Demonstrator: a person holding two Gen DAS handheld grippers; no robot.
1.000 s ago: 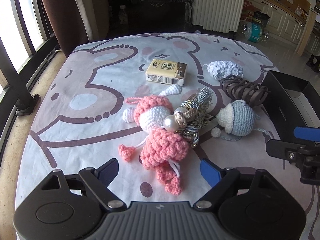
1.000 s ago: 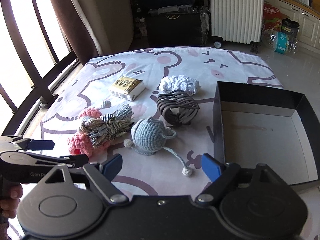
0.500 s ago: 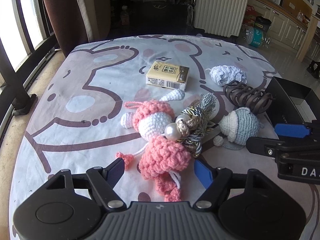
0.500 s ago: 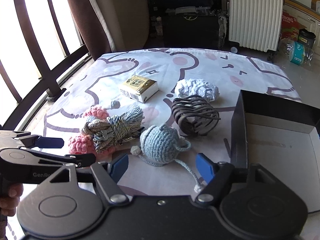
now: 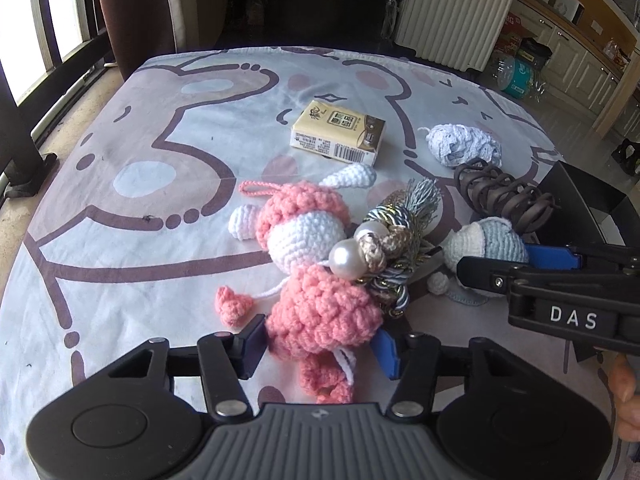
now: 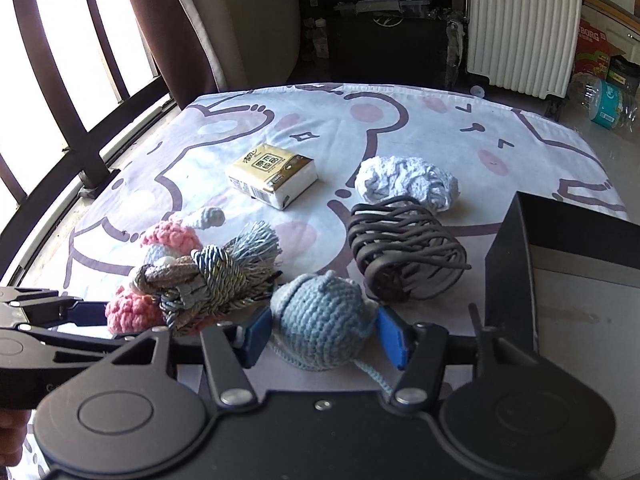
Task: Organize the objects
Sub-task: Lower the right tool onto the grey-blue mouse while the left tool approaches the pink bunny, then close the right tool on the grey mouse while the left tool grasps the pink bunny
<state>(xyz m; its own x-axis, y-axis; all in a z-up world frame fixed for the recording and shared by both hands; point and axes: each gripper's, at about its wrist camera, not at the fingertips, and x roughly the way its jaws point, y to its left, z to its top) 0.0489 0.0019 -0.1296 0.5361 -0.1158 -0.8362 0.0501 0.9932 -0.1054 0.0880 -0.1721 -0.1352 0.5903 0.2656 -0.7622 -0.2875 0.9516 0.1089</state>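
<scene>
Crochet toys gripped at the near edge of the surface point(image 5: 120, 152)

Left claw point(image 5: 320, 346) has just closed onto the pink doll point(image 5: 320, 312); right claw point(image 6: 322, 334) has just closed onto the blue crochet toy point(image 6: 320, 320).

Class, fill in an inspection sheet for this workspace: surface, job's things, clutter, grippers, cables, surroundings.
Surface: cartoon-print sheet.
Job's things: pink crochet doll, blue crochet toy, tasselled cord, tissue pack, dark coil holder, pale crochet piece; black box, open and empty as far as visible.
Clutter: nothing seen.
Grippers: left hand-held gripper jaws just been closing, pads against the doll; right hand-held gripper likewise on the blue toy.
Cables: nothing seen.
Surroundings: window bars, white suitcase.
</scene>
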